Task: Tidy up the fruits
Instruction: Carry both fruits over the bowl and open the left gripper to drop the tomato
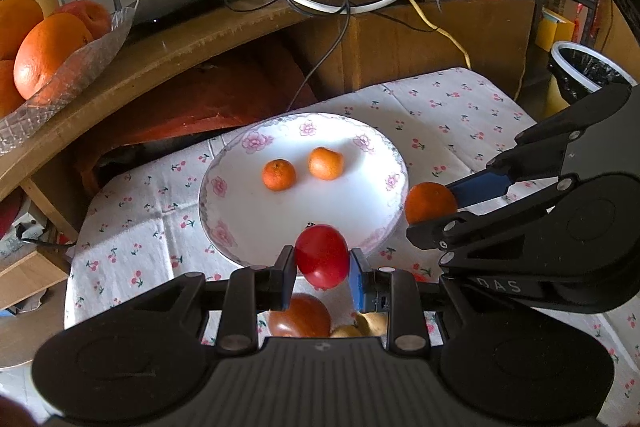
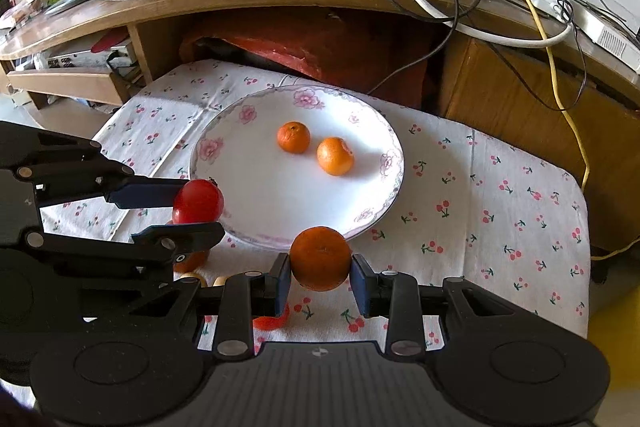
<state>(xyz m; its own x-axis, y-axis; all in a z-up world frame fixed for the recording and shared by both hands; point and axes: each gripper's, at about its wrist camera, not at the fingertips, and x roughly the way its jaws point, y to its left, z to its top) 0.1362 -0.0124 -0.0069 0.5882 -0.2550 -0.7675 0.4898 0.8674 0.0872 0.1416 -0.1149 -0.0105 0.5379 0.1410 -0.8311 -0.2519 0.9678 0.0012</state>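
Fruit sorting at mid-course: both grippers loaded at the near rim of the plate.

Nearest, a brownish-red tomato (image 1: pixel 299 315) and small pale-yellow fruits (image 1: pixel 362 327) lie unsorted at the near edge of the cherry-print bench (image 1: pixel 132 211). The left gripper (image 1: pixel 322 269) clamps a glossy red tomato (image 1: pixel 322 255); the right gripper (image 2: pixel 320 277) clamps a small orange mandarin (image 2: pixel 321 258). Farther on, the white floral-rimmed plate (image 1: pixel 224 187) already holds two small mandarins (image 1: pixel 279 174), so judged roughly half done.

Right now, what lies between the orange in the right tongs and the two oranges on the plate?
Only bare plate: its near rim and white surface separate the held orange from the two oranges, shown in the right wrist view.
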